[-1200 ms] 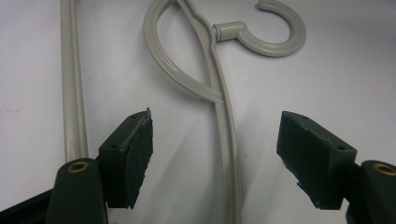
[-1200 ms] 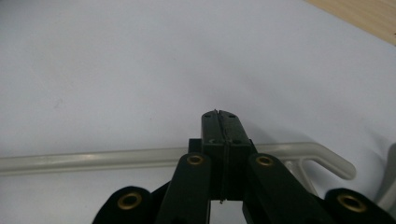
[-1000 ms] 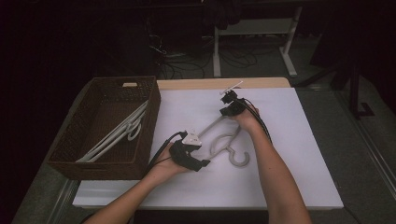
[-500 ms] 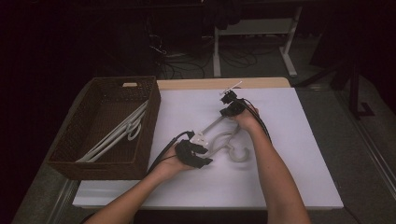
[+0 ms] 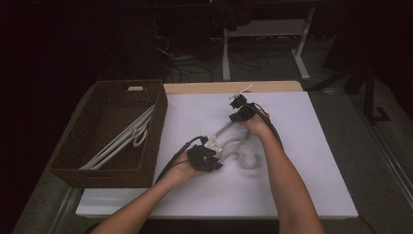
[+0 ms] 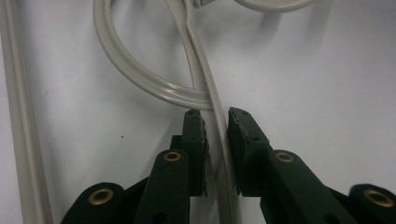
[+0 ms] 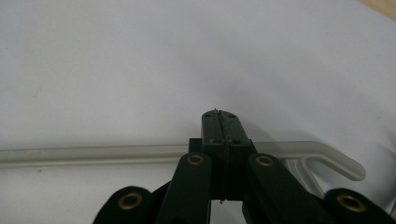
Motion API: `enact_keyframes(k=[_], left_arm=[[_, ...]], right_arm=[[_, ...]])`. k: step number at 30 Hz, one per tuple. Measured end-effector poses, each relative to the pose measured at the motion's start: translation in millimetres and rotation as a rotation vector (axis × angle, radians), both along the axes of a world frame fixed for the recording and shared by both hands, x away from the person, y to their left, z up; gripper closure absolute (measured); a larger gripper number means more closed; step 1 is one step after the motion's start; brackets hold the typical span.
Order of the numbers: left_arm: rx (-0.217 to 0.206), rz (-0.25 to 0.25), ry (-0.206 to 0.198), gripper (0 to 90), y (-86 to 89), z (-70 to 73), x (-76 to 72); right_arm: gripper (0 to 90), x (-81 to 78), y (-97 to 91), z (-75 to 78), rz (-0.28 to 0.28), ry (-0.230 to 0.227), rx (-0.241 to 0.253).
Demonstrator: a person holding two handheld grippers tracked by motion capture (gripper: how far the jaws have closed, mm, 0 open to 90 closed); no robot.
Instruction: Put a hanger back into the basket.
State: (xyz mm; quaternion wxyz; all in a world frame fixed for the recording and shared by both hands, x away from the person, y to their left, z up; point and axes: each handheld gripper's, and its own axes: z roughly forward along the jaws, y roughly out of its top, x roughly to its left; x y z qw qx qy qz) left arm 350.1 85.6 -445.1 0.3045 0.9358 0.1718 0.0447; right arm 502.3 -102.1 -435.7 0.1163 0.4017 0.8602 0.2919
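A white plastic hanger [image 5: 234, 142] lies on the white table [image 5: 302, 165], hook toward the person. My left gripper [image 5: 210, 155] sits at its near end. In the left gripper view, the left gripper [image 6: 216, 122] is shut on a thin arm of the hanger [image 6: 198, 60], just below a looped part. My right gripper [image 5: 238, 115] is at the hanger's far end. The right gripper view shows the right gripper [image 7: 219, 114] with its jaws pressed flat together and nothing between them. The hanger's straight bar [image 7: 93, 154] passes under those jaws.
A dark wicker basket [image 5: 160, 122] stands at the table's left, holding several white hangers [image 5: 122, 139]. A strip of wooden tabletop [image 5: 204, 87] shows beyond the white surface. Desk legs and cables are on the floor behind.
My left hand has rolled and edged slightly right at the hanger's near end. The right gripper and the hanger have hardly moved.
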Motion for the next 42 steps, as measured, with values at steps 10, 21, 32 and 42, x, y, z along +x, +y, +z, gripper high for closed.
enact_keyframes(k=[10, 21, 32, 42], left_arm=[[-0.045, 0.069, 0.009, 81.7, 8.5, 8.2, 4.5], [-0.098, 0.129, 0.052, 81.8, 19.8, 33.1, 8.0], [-0.122, 0.196, 0.03, 82.0, 29.3, 80.8, 11.2], [-0.174, 0.202, -0.019, 82.1, 51.0, 136.5, 6.4]], right_arm=[[61.5, -20.4, -29.7, 36.4, -0.023, -0.034, 0.096], [38.8, -81.8, -74.8, 70.2, -0.031, -0.121, 0.2], [29.8, -141.8, -100.8, 72.1, 0.013, -0.172, 0.245], [24.2, -178.8, -104.1, 56.3, 0.006, -0.175, 0.279]])
